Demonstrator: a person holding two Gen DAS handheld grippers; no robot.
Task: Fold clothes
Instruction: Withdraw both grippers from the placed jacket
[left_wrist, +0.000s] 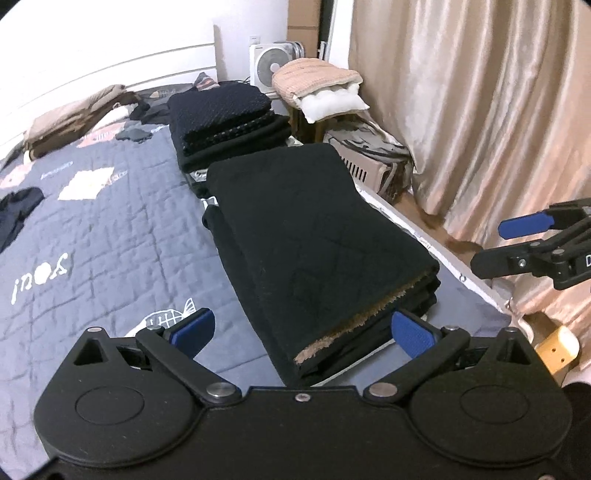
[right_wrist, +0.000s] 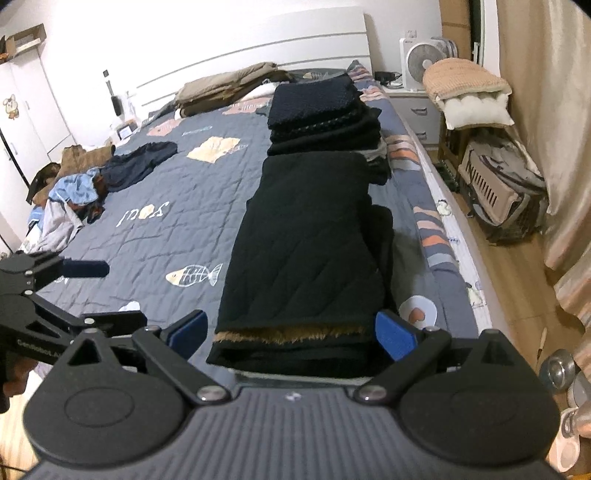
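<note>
Two tools were in view, the left tool (left_wrist: 301, 328) and the right tool (right_wrist: 290, 330). One folded black garment (right_wrist: 306, 251) lay on one bed (right_wrist: 155, 236), with one stack (right_wrist: 321, 110) behind. One fan (right_wrist: 423, 62) stood beyond.

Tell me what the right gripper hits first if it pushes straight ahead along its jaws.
Most likely the near end of the folded black quilted garment, at its brown fleece-lined edge, which lies between the open jaws of the right gripper. Depth is unclear; the gripper may sit slightly above it.
</note>
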